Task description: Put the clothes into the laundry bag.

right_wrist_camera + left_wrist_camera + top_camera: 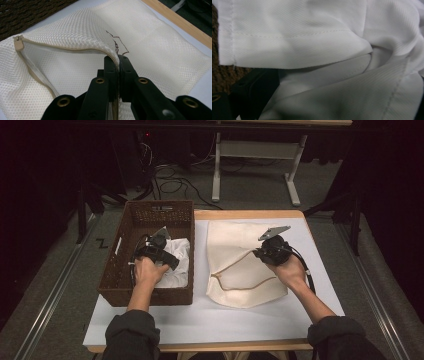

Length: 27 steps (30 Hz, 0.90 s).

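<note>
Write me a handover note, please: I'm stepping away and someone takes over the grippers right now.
Right gripper: shut on the mesh bag, pinching the upper edge of its unzipped opening and lifting it off the table.
Left gripper: down in the wicker basket over the white cloth; jaws open, nothing gripped yet.
Done: bag held open.
Left, likely: grip the cloth, carry it over and put it into the bag.

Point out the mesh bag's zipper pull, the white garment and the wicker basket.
zipper pull (pixel 18 44), right gripper view, on its tab.
white garment (pixel 312 22), left gripper view, on the flat fabric above the stitched seam.
wicker basket (pixel 145 297), high view, on its near wall.
</note>
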Each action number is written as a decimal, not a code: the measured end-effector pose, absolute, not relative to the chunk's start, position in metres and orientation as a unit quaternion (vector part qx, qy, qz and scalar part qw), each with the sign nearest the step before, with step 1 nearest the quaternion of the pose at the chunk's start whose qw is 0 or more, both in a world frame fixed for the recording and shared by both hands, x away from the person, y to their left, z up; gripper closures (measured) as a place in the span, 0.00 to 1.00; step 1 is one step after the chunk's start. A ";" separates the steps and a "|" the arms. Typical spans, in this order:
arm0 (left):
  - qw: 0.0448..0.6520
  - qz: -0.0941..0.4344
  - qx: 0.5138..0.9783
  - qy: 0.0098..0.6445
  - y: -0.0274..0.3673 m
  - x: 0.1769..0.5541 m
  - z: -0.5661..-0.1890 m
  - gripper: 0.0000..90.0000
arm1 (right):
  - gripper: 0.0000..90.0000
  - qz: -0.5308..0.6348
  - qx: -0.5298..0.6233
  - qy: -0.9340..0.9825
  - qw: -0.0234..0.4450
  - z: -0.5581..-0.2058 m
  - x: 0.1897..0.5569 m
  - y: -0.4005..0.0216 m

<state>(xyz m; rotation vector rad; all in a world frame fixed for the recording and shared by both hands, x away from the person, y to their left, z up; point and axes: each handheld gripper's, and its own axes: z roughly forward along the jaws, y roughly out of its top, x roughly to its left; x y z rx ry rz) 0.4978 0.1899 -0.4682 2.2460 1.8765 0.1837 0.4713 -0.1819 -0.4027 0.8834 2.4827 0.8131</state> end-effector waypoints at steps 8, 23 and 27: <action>0.099 0.060 0.766 0.632 0.187 0.497 -0.472 0.08 | 0.97 0.286 0.312 0.886 0.191 -0.405 0.471 -0.179; 0.075 0.063 0.782 0.616 0.174 0.496 -0.470 0.46 | 0.97 0.293 0.320 0.881 0.187 -0.409 0.472 -0.182; 0.078 0.061 0.784 0.613 0.174 0.495 -0.467 0.56 | 0.97 0.292 0.318 0.883 0.186 -0.410 0.472 -0.183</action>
